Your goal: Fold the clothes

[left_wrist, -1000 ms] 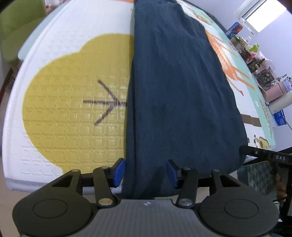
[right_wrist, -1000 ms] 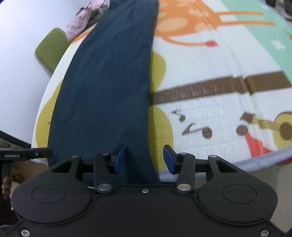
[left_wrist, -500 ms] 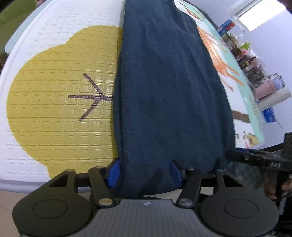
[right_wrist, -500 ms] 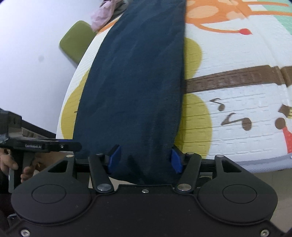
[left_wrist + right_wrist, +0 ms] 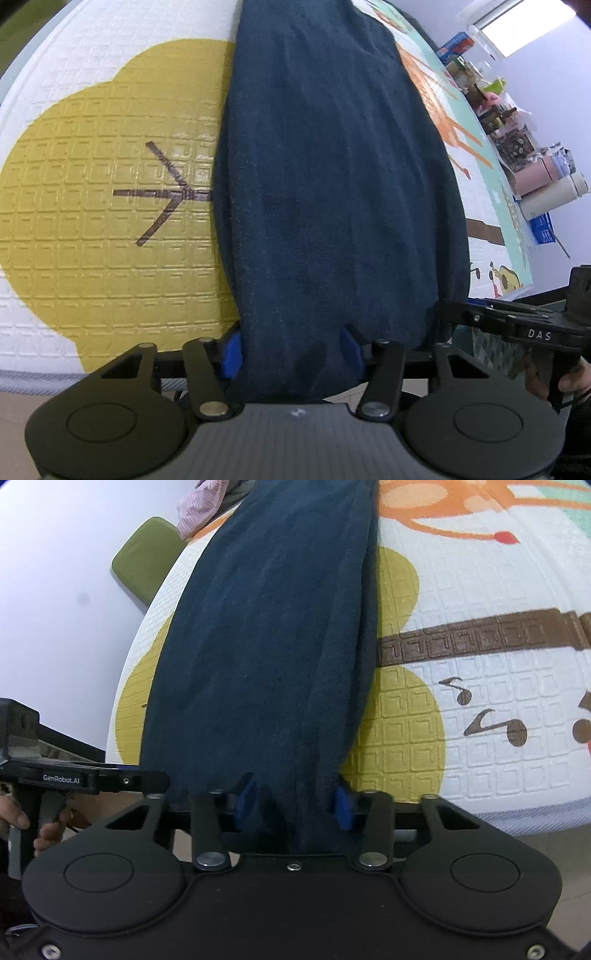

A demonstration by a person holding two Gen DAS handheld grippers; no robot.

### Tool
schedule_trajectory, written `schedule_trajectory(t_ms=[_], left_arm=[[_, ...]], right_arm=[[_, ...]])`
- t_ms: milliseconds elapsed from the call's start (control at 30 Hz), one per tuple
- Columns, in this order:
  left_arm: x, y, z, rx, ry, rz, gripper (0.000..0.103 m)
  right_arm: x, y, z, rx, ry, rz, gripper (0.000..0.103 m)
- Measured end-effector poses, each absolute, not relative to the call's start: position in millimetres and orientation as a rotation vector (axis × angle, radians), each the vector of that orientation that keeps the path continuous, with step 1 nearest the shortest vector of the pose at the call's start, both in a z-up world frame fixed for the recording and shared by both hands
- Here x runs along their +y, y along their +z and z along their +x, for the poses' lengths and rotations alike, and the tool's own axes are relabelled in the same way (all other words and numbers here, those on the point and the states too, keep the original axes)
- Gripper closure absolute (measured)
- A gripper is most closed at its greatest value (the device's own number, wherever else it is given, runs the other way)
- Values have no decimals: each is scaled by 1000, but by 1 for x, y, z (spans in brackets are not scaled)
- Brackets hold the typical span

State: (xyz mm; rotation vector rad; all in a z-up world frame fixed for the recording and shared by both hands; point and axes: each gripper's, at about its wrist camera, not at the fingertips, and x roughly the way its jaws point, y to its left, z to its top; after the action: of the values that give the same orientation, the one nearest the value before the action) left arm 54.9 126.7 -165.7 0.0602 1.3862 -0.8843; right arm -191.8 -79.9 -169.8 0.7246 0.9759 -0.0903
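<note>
Both claws, left gripper (image 5: 291, 350) and right gripper (image 5: 293, 799), spread around navy cloth (image 5: 332, 184) hem at 6 o'clock; uneven pinching could skew the fold.

left gripper (image 5: 291, 349): your black body with two round caps, ribbed grey centre plate, silver pivot screws
left fingers (image 5: 232, 352): blue pads
right gripper (image 5: 293, 803): your matt black body, same caps, small centre screw
right fingers (image 5: 342, 808): blue pads
markings: "DAS", "GenRobot.AI" in white
</note>
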Motion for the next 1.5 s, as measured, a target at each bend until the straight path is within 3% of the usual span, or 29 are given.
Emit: schedule_trajectory(t_ms=[67, 133, 967, 1200, 1500], left_arm=[[128, -164, 56, 1385, -887, 45, 72], [129, -162, 58, 1381, -884, 41, 89], [103, -78, 103, 1083, -976, -193, 93], [90, -91, 117, 1132, -911, -179, 93], [110, -113, 102, 1235, -885, -197, 83]], right_arm=[[-78, -168, -195, 957, -79, 722, 82], [-79, -164, -197, 935, -71, 731, 90], [-117, -73, -163, 593, -58, 774, 95], [-154, -78, -134, 550, -177, 832, 95], [-188, -92, -92, 566, -233, 838, 98]])
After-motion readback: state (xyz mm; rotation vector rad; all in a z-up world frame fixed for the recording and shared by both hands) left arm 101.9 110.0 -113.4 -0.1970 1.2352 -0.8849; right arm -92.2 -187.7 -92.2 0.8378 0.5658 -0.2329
